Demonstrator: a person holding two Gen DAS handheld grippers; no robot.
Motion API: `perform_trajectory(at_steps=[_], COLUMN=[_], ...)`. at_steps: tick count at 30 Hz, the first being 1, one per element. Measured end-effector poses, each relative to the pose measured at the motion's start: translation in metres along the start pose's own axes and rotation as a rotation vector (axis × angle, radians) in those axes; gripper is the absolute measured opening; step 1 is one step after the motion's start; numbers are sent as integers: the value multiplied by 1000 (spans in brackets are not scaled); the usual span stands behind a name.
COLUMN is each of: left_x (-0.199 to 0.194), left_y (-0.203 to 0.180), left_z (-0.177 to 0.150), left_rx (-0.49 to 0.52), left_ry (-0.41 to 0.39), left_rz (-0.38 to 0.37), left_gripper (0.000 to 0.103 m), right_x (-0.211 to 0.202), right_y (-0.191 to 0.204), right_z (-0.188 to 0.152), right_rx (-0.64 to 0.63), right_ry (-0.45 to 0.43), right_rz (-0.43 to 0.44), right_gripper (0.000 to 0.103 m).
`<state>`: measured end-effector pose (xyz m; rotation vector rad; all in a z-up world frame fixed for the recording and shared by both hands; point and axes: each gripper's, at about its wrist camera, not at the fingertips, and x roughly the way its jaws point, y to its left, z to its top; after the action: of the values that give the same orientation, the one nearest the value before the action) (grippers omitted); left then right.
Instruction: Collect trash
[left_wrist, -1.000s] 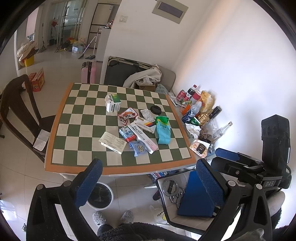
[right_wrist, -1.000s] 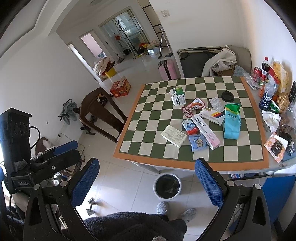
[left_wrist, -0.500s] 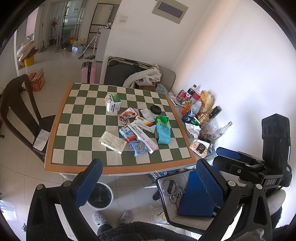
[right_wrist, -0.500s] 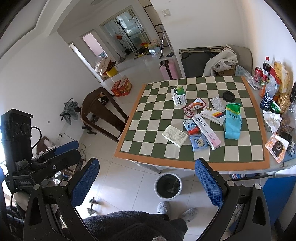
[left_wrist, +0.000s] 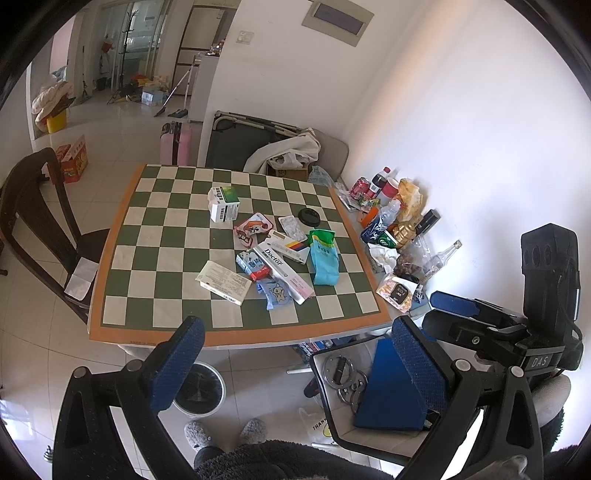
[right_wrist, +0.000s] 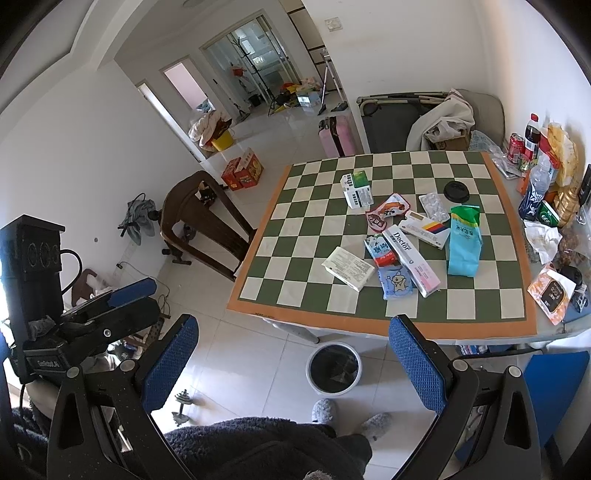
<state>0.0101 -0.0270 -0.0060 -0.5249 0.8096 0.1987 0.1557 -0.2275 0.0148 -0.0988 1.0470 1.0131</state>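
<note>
Trash lies on the green-and-white checkered table (left_wrist: 159, 236) (right_wrist: 306, 236): a white leaflet box (left_wrist: 224, 282) (right_wrist: 348, 269), a white-green box (left_wrist: 224, 204) (right_wrist: 357, 189), a long "Doctor" box (left_wrist: 285, 270) (right_wrist: 410, 259), a teal bag (left_wrist: 324, 257) (right_wrist: 464, 241), a red wrapper (left_wrist: 253, 229) and a black lid (left_wrist: 308, 216). A white bin (left_wrist: 199, 387) (right_wrist: 334, 368) stands on the floor below the table's near edge. My left gripper (left_wrist: 295, 354) and right gripper (right_wrist: 291, 354) are both open and empty, held high and back from the table.
Bottles, cans and snack bags (left_wrist: 391, 221) crowd the table's right side by the wall. A dark wooden chair (left_wrist: 33, 214) stands at the left. A chair with a blue box (left_wrist: 391, 391) is at lower right. My slippered feet (left_wrist: 225, 432) are beside the bin.
Both views have shifted very slightly; the table sits marginally closer. Nothing on the table has moved and both grippers stay open.
</note>
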Motion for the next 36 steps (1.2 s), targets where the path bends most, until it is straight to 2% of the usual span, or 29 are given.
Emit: perform_trajectory(at_steps=[28, 30, 31, 33, 35, 36], left_x=[6, 13, 17, 31, 50, 66], left_y=[-4, 11, 18, 23, 28, 33], left_z=[-11, -5, 0, 5, 12, 15], left_rx=[4, 3, 4, 37, 84, 108], left_ry=[18, 31, 35, 30, 17, 11], left_rz=[-12, -11, 6, 133, 300, 380], left_gripper=[103, 103, 103, 103, 103, 103], right_x=[5, 5, 6, 8, 19, 24], right_y=[0, 0, 0, -3, -11, -18], right_z=[-2, -2, -2, -3, -2, -1], right_rx=[2, 8, 13, 42, 99, 132], right_ry=[4, 2, 1, -11, -34, -52], right_rz=[-6, -7, -8, -23, -83, -140], right_gripper=[103, 103, 103, 103, 103, 103])
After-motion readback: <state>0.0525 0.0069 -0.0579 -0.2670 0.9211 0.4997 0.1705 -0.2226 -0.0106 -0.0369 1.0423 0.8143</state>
